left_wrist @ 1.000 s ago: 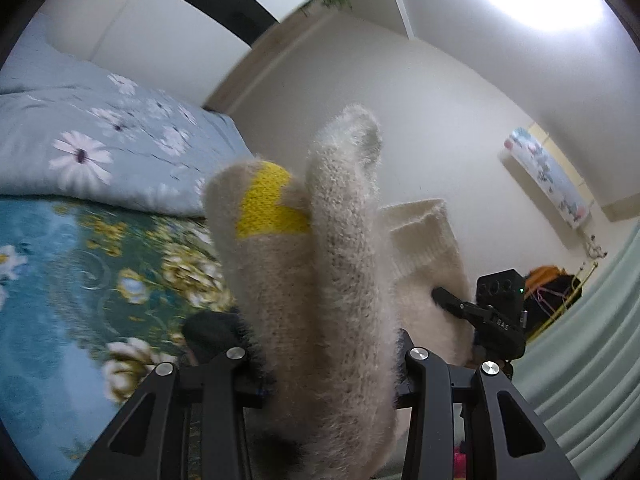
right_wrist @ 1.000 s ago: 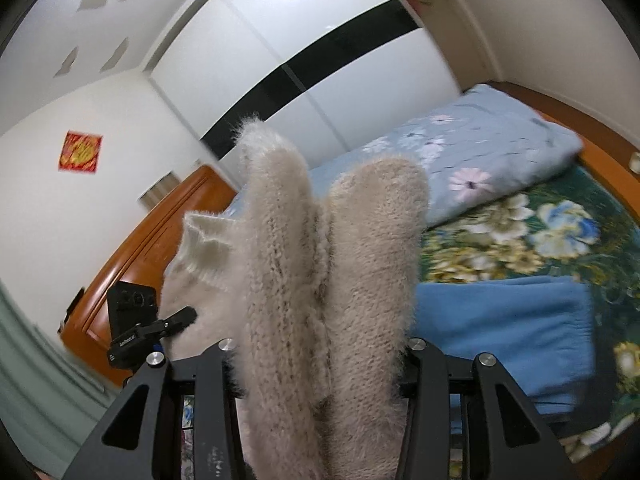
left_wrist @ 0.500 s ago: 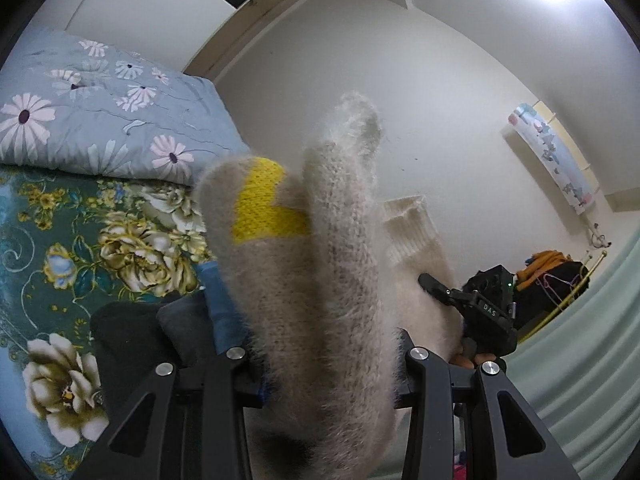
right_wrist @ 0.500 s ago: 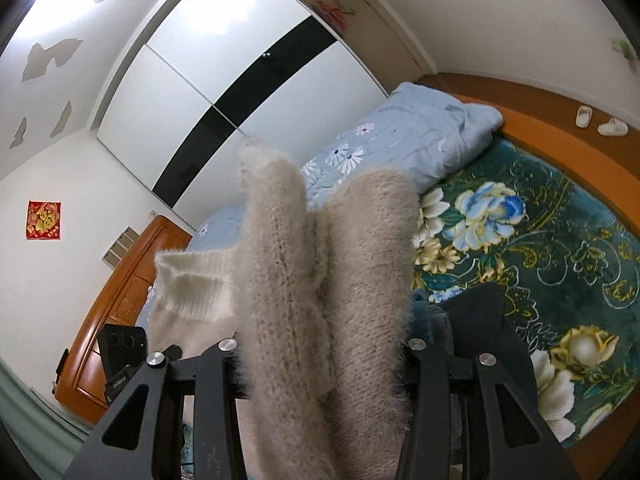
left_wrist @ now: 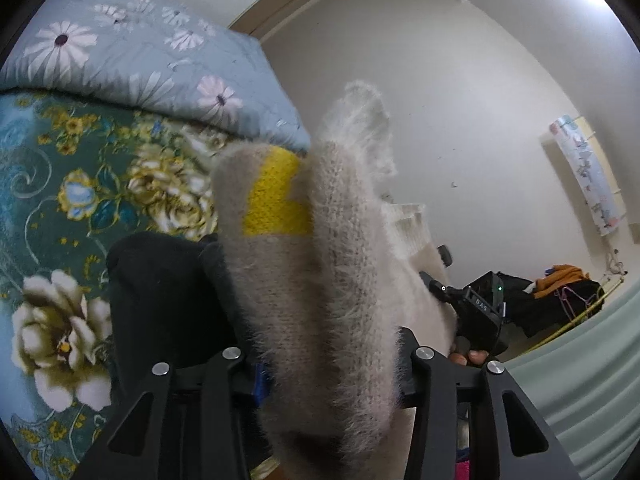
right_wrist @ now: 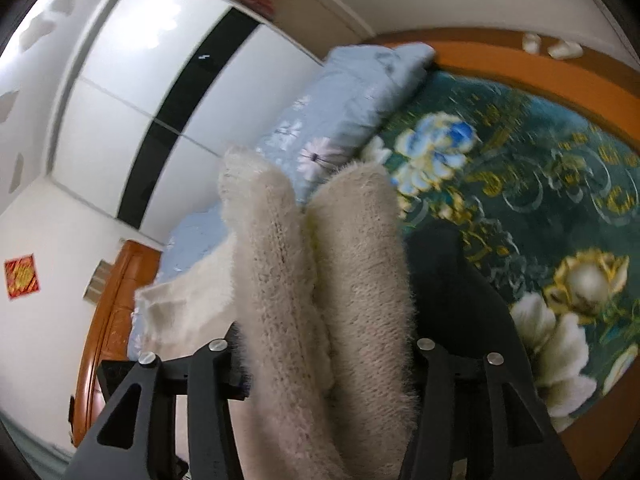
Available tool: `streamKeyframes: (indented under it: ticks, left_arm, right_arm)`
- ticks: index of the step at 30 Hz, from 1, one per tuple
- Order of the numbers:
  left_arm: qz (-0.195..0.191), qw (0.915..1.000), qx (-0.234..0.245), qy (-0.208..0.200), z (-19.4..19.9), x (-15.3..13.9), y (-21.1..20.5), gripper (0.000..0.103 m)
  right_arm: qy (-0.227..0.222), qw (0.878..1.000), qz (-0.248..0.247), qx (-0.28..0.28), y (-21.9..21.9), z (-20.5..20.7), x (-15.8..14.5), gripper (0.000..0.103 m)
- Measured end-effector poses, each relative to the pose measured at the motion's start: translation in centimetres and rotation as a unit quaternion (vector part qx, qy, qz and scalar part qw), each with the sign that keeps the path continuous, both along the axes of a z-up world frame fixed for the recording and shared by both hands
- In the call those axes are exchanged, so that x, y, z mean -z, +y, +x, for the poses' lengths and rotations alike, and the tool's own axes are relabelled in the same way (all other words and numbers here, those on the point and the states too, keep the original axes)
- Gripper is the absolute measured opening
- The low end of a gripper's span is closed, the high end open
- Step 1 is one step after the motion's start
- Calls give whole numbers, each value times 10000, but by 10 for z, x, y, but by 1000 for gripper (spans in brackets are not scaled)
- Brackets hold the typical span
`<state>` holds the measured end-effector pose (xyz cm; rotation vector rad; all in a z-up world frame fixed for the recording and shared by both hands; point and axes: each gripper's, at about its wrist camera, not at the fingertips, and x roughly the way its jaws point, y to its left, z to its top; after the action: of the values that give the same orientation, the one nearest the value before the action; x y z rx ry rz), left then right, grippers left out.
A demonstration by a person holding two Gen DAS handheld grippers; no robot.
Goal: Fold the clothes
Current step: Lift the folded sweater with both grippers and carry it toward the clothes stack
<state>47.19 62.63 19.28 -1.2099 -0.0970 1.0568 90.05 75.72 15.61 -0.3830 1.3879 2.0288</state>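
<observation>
both claws are carrying one garment: the left gripper (left_wrist: 326,376) is clamping a thick bunch of the fuzzy beige sweater (left_wrist: 320,280), and its jaws have just been easing wider with the knit filling the whole gap between them. the right gripper (right_wrist: 328,364) is doing the same on its side, jaws also just opening a little, two fat folds of the sweater (right_wrist: 320,300) standing up between its fingers and pressing against both.

in the left wrist view a yellow patch (left_wrist: 276,200) is showing on the left fold, and a white ribbed edge (left_wrist: 404,220) of the same knit is trailing off to the right, toward the other gripper (left_wrist: 476,312) held in a hand (left_wrist: 468,356). the sweater is hanging above the bed, over a dark garment (left_wrist: 160,300) lying on the green floral bedspread (left_wrist: 60,184); whether the knit is touching that dark cloth i cannot tell.

further out, a pale blue flowered quilt (left_wrist: 132,52) is lying folded along the far side of the bedspread. in the right wrist view the dark garment (right_wrist: 448,288) is sitting just right of the folds, the orange wooden bed frame (right_wrist: 500,60) is curving around the bedspread (right_wrist: 540,184), and a white wardrobe with a black stripe (right_wrist: 160,92) is standing behind.
</observation>
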Motion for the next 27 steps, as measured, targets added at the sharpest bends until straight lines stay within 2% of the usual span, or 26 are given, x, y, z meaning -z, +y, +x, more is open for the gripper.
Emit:
streamKeyframes:
  ticks: [3, 9, 12, 15, 18, 22, 27]
  left_arm:
    - [-74, 10000, -52, 22, -2, 6, 2, 49]
    - [-2, 9998, 36, 212, -3, -6, -1, 53]
    - [51, 9983, -24, 584, -2, -17, -7, 57]
    - [82, 9945, -38, 1046, -1, -25, -13, 59]
    - [154, 9908, -169, 1330, -5, -35, -22, 60]
    - [426, 9833, -651, 1644, -24, -54, -42, 62]
    - [870, 9724, -701, 2049, -17, -76, -57, 63]
  right_arm:
    - [-101, 9999, -34, 81, 0, -2, 7, 54]
    - [-433, 9979, 475, 51, -11, -7, -15, 58]
    - [-602, 9958, 685, 69, -20, -7, -26, 59]
    - [-810, 9924, 926, 70, -29, -6, -33, 62]
    - [-835, 9894, 1159, 259, -39, 6, -44, 65]
    - [-837, 9836, 1522, 493, -55, 22, -62, 65]
    - [-865, 9697, 2274, 210, -90, 11, -92, 65]
